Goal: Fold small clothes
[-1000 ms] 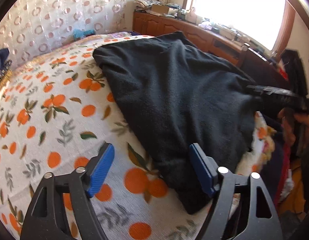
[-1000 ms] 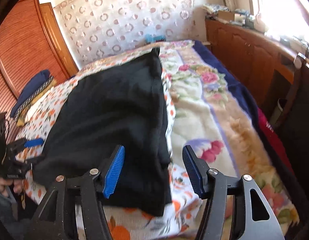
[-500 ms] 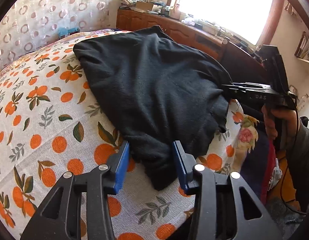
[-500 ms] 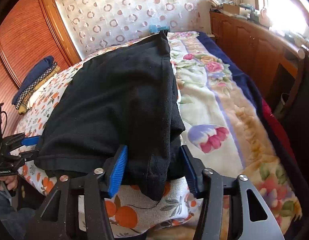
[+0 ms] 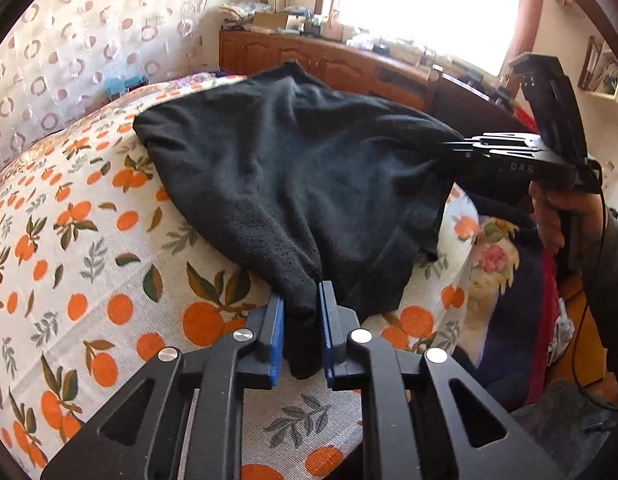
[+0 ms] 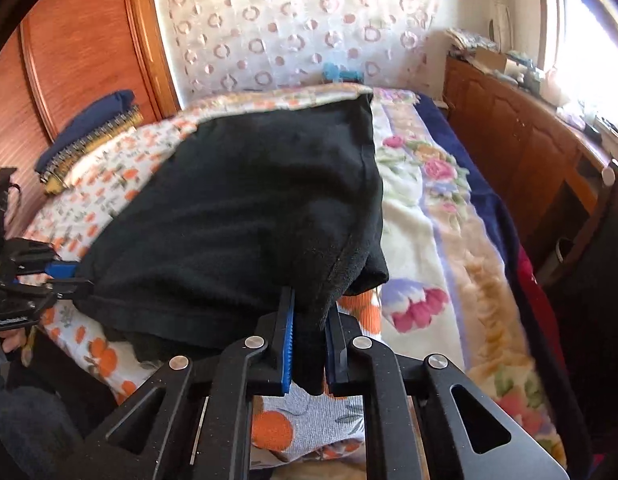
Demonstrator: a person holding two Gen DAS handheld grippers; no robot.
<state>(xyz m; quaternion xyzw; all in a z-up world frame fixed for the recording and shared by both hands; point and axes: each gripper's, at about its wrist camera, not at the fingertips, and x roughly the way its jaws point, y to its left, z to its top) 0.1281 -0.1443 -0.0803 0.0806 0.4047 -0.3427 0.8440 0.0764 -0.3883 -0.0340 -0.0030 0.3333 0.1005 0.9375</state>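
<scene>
The left gripper (image 5: 301, 322) and right gripper (image 6: 309, 330), wide apart a second ago, are now both clamping near corners of the black garment (image 5: 293, 176) at the bed's (image 5: 89, 248) near edge. Both corners being held, it looks ready for lifting into a fold.

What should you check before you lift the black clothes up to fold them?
1. Left gripper shut on the black garment: ok, a bunched corner sits between its pads.
2. Right gripper shut on the garment's other near corner: ok.
3. Both grips deep enough not to slip: cannot tell.
4. Garment lying smooth: not ok, it is rumpled and doubled at the right edge.
5. Orange-print bedsheet not pinched along: cannot tell.
6. Folded pile by the wardrobe out of the way: ok.
</scene>
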